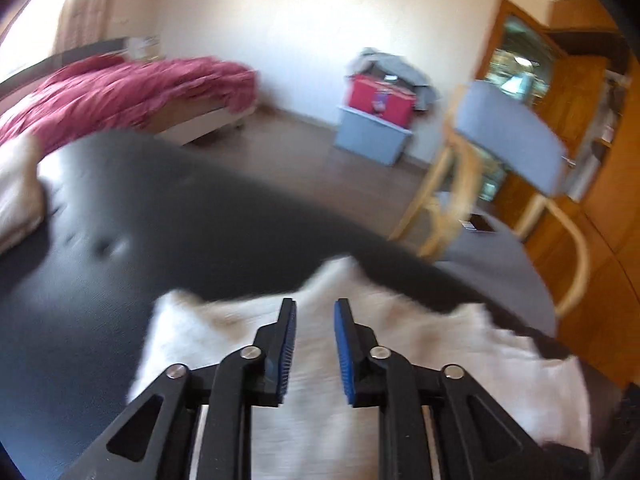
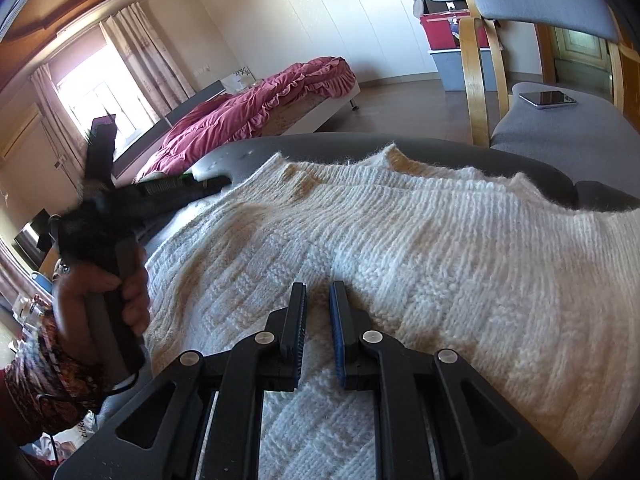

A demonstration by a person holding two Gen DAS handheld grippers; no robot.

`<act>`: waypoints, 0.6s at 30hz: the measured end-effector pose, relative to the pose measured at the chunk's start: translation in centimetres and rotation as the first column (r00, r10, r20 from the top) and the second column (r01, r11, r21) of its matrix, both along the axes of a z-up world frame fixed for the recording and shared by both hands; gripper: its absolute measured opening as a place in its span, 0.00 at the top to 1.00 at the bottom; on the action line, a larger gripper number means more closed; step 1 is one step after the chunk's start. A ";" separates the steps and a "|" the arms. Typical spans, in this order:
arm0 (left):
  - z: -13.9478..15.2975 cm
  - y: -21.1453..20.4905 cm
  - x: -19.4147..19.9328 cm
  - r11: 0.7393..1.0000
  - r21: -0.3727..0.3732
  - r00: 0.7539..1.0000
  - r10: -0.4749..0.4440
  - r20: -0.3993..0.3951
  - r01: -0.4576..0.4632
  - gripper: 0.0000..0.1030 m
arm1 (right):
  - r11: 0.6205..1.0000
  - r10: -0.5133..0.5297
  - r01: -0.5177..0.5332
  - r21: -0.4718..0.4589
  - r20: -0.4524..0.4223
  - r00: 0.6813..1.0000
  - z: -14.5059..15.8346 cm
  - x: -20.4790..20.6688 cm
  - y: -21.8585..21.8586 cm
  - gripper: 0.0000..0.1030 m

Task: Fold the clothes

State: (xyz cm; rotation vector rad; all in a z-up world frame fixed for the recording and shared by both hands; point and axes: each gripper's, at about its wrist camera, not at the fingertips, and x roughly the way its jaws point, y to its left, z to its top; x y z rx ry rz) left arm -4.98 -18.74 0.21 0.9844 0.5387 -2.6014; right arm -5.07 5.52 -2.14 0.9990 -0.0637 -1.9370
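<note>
Knitwear fills most of the dark table (image 2: 460,148): a cream sweater (image 2: 400,248) lies spread flat on it, its neckline toward the far edge, facing the chair (image 2: 536,0), and its body running back toward the person. The right gripper (image 2: 318,296) sits low over the middle of the sweater, fingers drawn to a narrow gap with knit showing between the pads; it looks like a pinch on a raised fold of the fabric, though the pads' contact is not sharply visible. The left gripper (image 1: 316,312) hangs over the sweater's far edge (image 1: 400,320) near the neckline, fingers apart at a middling width with nothing between them, the cloth lying just below and ahead of the tips. In the right wrist view the left hand (image 2: 108,296) grips its handle at the sweater's left side. Judging from this, the next fold turns on the sweater's long axis, neckline to hem: the left gripper is the nearer one to the upper left edge and would take that side, while the right one anchors the middle. The left view is blurred, so finer detail there is uncertain.
</note>
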 end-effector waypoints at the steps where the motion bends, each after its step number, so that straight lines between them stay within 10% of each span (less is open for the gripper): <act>1: 0.0 0.8 -1.2 0.998 0.003 0.998 -0.057 0.027 0.057 0.78 | 1.000 0.001 -0.001 -0.003 0.002 1.000 0.0 0.0 0.0 0.88; 5: -1.9 2.9 -5.6 0.971 0.063 0.953 -0.240 0.186 0.233 0.78 | 1.000 0.006 -0.006 -0.024 0.018 1.000 -0.1 -0.2 0.3 0.87; 9: -3.0 2.0 -6.1 0.971 0.149 0.963 -0.213 0.165 0.190 0.78 | 0.999 0.010 -0.009 -0.031 0.025 1.000 -0.1 -0.3 0.5 0.86; 18: -2.8 3.3 -5.0 0.970 0.028 0.956 -0.243 0.161 0.242 0.76 | 0.999 0.010 -0.009 -0.033 0.030 0.999 -0.2 -0.6 0.4 0.86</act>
